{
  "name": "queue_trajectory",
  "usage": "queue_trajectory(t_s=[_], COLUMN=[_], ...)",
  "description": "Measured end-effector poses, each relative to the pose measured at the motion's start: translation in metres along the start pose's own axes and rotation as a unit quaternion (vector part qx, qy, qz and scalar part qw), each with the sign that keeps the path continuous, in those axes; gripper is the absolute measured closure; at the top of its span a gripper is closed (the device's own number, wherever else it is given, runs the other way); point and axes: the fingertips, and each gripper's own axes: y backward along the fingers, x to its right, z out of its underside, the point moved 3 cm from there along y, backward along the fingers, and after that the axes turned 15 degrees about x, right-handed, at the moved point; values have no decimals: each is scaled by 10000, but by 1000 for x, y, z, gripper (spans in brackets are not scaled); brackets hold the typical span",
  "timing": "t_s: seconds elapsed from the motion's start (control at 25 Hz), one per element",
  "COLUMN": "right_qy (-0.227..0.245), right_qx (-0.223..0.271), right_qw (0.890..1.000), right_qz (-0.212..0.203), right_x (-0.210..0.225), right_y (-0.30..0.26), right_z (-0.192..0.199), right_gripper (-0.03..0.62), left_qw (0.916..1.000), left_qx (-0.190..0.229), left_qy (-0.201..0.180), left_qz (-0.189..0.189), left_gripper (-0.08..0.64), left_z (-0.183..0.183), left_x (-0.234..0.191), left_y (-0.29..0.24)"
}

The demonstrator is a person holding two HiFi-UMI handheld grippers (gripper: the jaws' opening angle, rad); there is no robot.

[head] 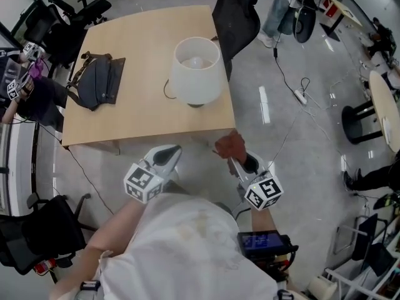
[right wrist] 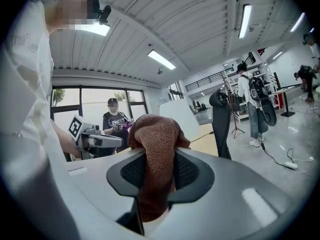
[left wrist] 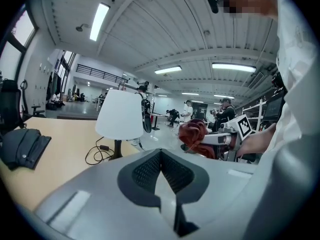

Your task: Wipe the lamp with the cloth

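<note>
**Cloth clamped, lamp waiting on the table**

The right gripper (head: 235, 160) pinched the soft, floppy rust-brown cloth (right wrist: 155, 149), which bunched above its pads. The left gripper (head: 166, 155) sat closed on nothing. The lamp (head: 197, 70) stood near the table (head: 137, 114) edge. It looked light and tippy, with a thin shade, so it is probably best steadied low. Only the left gripper view showed its stem (left wrist: 118, 149); from the head view the shade hid it.

Wooden table (head: 140, 114) carries white lamp (head: 196, 70), dark bag (head: 100, 81).
</note>
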Motion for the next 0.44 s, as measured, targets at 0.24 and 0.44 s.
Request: queue_trajectory(t_s=[0.24, 0.44], right_qy=[67, -15], right_qx=[45, 85], right_qw=[9999, 10000], right_qz=[-78, 14], right_x=[-16, -5], right_y=[14, 26], right_z=[9, 3], right_gripper=[463, 463], left_qw=[9998, 10000], left_qx=[19, -42], left_qy=[20, 38], left_qz=[-174, -73], left_gripper=[558, 558], left_z=[15, 16], left_x=[12, 31], left_y=[29, 17])
